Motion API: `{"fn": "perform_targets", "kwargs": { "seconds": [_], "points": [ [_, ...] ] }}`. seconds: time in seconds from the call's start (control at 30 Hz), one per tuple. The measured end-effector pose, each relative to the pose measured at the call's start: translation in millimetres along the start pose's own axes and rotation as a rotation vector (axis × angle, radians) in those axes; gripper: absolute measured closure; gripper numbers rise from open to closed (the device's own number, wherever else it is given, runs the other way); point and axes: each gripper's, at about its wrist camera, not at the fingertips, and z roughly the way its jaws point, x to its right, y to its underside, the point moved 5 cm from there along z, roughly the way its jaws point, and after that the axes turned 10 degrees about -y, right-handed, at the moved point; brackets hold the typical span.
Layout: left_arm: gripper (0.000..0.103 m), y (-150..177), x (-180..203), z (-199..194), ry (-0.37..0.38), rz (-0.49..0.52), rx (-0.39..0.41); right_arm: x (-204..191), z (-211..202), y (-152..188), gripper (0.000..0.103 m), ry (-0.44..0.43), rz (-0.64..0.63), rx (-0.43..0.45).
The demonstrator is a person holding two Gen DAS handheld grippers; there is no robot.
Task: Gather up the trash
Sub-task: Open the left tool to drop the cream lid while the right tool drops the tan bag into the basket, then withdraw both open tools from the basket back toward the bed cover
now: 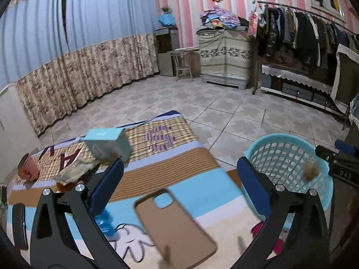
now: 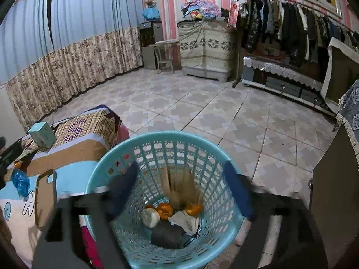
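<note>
Basket [image 2: 96, 174], one: pale blue lattice plastic, on the tiled floor just beside the bed. Contents: two orange peels [image 2: 165, 210], one white lump, one grey pad, one mask. Brown blurred scrap [image 2: 184, 190] mid-basket. Grippers, two: left gripper [image 1: 179, 186] and right gripper [image 2: 181, 190] spread, empty.

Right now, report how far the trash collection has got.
Done: orange peels, a crumpled tissue and a dark lump already lie in the blue basket.
In hand: nothing gripped. The right tool is open above the basket, with a blurred brownish scrap below it, apparently falling in. The left tool is open over the bed.
Left: a blue plastic wad beside the phone case, if it counts as trash.
</note>
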Motion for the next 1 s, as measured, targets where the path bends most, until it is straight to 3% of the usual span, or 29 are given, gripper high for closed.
{"fn": "perform_targets", "kwargs": {
  "seconds": [0.13,0.43,0.73,1.0],
  "points": [
    [0.006,12,-26,-9,-0.033,-0.026,0.000,-7,-3,-1,0.015,0.017,-0.008,0.010],
    [0.006,30,-86,-23,-0.107,-0.054,0.004,-41,-23,-1,0.015,-0.002,-0.035,0.024],
    [0.005,41,-150,-34,-0.190,-0.042,0.000,-109,-52,0,0.015,-0.064,-0.105,0.054],
    [0.005,49,-205,-29,-0.247,-0.048,-0.010,-166,-49,7,0.015,-0.128,-0.140,0.036]
  ]
}}
